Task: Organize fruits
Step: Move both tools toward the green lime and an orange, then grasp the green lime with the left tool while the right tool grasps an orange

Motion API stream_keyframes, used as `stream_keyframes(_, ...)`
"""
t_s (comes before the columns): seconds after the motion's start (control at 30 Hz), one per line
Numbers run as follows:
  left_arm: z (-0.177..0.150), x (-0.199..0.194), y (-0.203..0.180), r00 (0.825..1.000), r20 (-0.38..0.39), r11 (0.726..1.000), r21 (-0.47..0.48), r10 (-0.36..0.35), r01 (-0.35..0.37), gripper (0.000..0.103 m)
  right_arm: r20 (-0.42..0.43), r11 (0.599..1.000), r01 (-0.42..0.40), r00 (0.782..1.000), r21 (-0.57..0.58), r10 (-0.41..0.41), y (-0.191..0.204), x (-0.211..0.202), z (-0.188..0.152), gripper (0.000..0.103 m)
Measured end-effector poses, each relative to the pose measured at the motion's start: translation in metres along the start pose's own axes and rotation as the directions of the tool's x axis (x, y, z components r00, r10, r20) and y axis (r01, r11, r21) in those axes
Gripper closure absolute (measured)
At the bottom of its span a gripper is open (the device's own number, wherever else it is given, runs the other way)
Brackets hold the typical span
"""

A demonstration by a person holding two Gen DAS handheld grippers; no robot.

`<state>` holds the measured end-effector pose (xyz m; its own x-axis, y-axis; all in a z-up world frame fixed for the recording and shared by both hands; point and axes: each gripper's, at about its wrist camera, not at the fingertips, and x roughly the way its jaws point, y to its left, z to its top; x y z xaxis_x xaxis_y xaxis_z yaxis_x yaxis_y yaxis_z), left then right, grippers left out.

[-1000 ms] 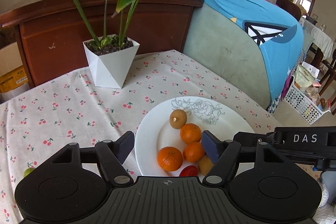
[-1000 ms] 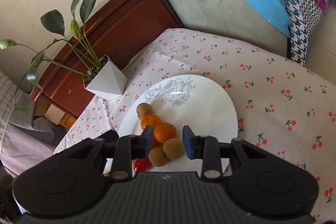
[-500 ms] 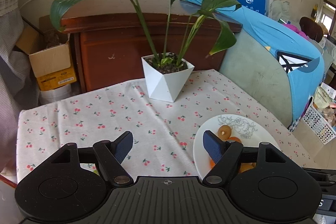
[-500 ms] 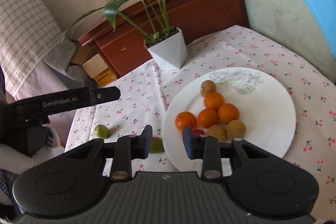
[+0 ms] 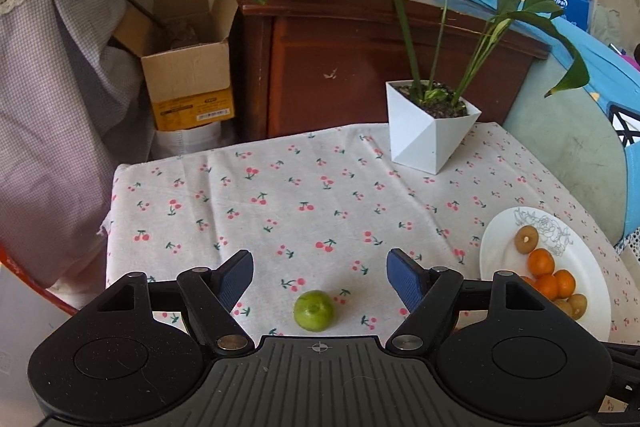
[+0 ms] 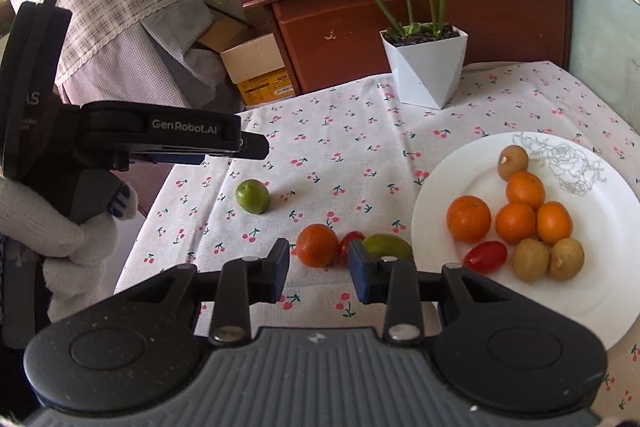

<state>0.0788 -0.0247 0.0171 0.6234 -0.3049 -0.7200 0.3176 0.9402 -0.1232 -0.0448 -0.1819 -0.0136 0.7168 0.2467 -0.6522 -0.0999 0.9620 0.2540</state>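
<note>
1. Left hand-held gripper [image 5: 320, 277] hovers above the worktop [image 5: 280, 195], jaws spread wide and empty, with the lone green fruit [image 5: 314, 310] lying between them on the cherry-print cloth. That alignment suggests this fruit is the next pick.
2. Right hand-held gripper [image 6: 319, 263] is held low over the cloth, jaws partly open and holding nothing. Just ahead of its tips lie a loose orange [image 6: 317, 245], a small red tomato [image 6: 351, 239] and a second green fruit [image 6: 386, 246], clustered together beside the plate [image 6: 600, 287].
3. The plate already carries several oranges, brownish round fruits and one red tomato, grouped toward its left side; it appears to be the collection point.
4. Judgement: four fruits remain off the plate, so the task is partway done.
5. Risk: round fruit may roll when the fingers close off-centre.
</note>
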Motion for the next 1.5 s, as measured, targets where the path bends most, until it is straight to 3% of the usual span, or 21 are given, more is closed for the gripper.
stream_keyframes(0.37, -0.011, 0.018, 0.013, 0.998, -0.066, 0.999, -0.045, 0.007, -0.01, 0.028, -0.014, 0.983, 0.059, 0.998, -0.176, -0.062, 0.027, 0.03, -0.001, 0.066)
stream_keyframes(0.97, -0.024, 0.034, 0.005, 0.997, -0.072, 0.999, 0.032, 0.023, -0.021, 0.033, -0.002, 0.956, 0.105, 0.994, -0.272, -0.11, 0.035, 0.042, -0.003, 0.066)
stream_keyframes(1.23, -0.032, 0.036, -0.003, 0.998, -0.046, 0.994, 0.105, 0.035, -0.03, 0.049, 0.005, 0.938, 0.129, 0.991, -0.322, -0.134, 0.039, 0.041, -0.006, 0.073)
stream_keyframes(1.37, -0.033, 0.036, -0.005, 0.999, -0.034, 0.991, 0.129, 0.035, -0.03, 0.066, 0.004, 0.941, 0.128, 0.991, -0.314, -0.134, 0.039, 0.041, -0.007, 0.074)
stream_keyframes(1.5, -0.034, 0.034, -0.006, 0.999, -0.031, 0.992, 0.127, 0.014, -0.01, 0.077, 0.003, 0.948, 0.125, 0.992, -0.292, -0.13, 0.039, 0.04, -0.007, 0.074)
